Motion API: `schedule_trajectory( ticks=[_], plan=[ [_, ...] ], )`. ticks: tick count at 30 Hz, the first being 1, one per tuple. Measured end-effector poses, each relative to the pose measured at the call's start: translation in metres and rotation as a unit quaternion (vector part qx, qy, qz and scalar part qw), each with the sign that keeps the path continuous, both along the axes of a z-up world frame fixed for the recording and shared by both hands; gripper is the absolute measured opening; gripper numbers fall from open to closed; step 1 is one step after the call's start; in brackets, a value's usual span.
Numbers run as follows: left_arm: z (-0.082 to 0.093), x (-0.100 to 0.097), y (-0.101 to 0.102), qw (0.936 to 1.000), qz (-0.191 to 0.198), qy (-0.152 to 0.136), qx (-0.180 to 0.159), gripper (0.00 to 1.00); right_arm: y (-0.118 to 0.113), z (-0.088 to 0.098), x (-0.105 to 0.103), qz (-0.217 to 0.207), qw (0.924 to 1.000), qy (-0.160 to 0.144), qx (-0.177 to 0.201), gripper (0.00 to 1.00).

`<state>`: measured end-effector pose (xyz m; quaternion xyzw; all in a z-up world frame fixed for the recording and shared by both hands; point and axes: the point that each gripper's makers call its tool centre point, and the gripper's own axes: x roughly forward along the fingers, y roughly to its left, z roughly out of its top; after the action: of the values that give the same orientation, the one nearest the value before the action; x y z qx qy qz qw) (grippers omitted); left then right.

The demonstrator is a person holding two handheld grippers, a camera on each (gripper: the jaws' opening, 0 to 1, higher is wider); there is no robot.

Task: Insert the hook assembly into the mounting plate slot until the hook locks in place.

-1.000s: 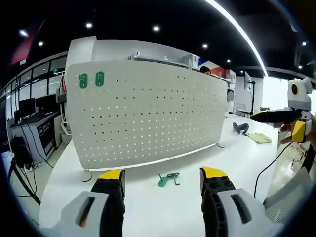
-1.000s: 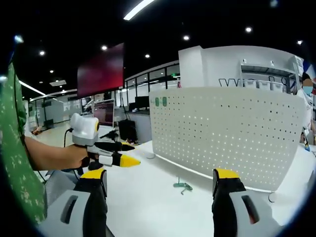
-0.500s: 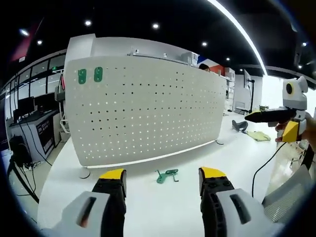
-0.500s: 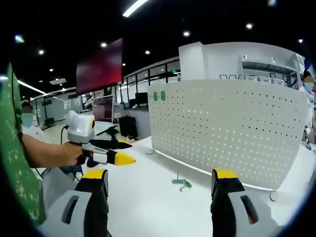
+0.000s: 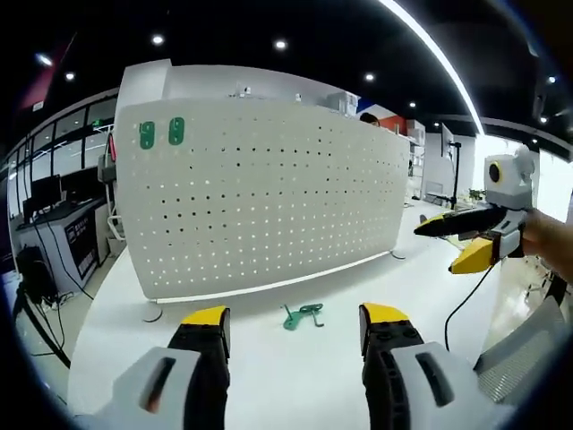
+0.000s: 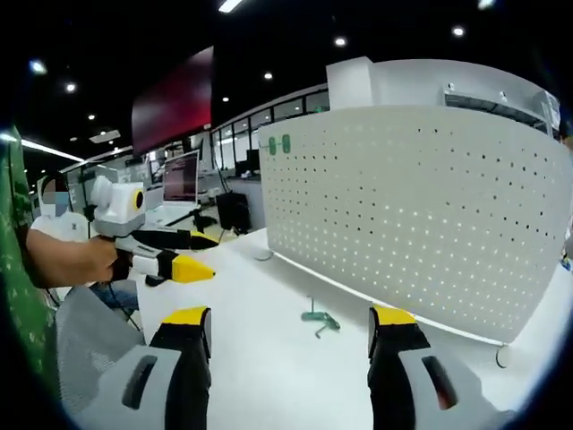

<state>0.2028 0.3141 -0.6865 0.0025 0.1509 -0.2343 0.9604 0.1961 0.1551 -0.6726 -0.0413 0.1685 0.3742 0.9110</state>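
Observation:
A small green hook assembly [image 5: 301, 315] lies flat on the white table, just in front of the upright white perforated mounting plate [image 5: 260, 193]. In the right gripper view the same hook [image 6: 319, 320] rests before the plate [image 6: 421, 206]. Two green hooks [image 5: 161, 133] hang near the plate's top left corner, seen also as hooks [image 6: 279, 144]. My left gripper [image 5: 292, 318] is open, jaws wide on either side of the hook and short of it. My right gripper [image 6: 289, 317] is open too, empty, likewise short of the hook. Each gripper appears in the other's view: right gripper [image 5: 458, 240], left gripper [image 6: 179, 255].
The white table [image 5: 269, 376] stretches forward to the plate's base feet [image 5: 152, 315]. A person's hand and sleeve [image 6: 54, 260] hold the left gripper. Desks with monitors [image 6: 183, 188] stand behind. A dark object [image 5: 436, 230] lies far right on the table.
The right gripper has swung in closer toward the plate and hook, its view now nearer the board. The left gripper has barely moved. The hook still lies on the table.

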Motion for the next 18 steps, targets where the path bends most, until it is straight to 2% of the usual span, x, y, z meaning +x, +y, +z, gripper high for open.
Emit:
schedule_trajectory(
  ticks=[18],
  plan=[
    [-0.008,-0.015,-0.001,0.9999,0.004,0.013,0.002,0.59,0.000,-0.052,0.046,0.008,0.9989,0.038,-0.028,0.65]
  ],
)
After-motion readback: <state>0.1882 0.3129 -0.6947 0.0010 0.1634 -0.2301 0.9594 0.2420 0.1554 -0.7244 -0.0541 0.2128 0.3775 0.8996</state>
